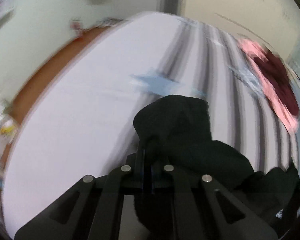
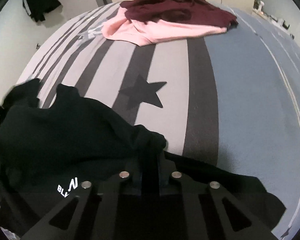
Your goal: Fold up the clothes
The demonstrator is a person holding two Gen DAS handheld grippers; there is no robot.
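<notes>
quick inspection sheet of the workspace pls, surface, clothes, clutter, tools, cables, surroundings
surface: bed with a grey striped cover bearing a dark star; the left wrist view is blurred.
job's things: black garment with white lettering, bunched at the near edge; maroon garment lying on a pink garment at the far end.
clutter: nothing seen on the bed besides clothes.
grippers: left tool shut on the black garment; right tool shut on the same garment.
cables: nothing seen.
surroundings: pale wall with a dark item hanging; colourful things beside the bed, too blurred to identify.
</notes>
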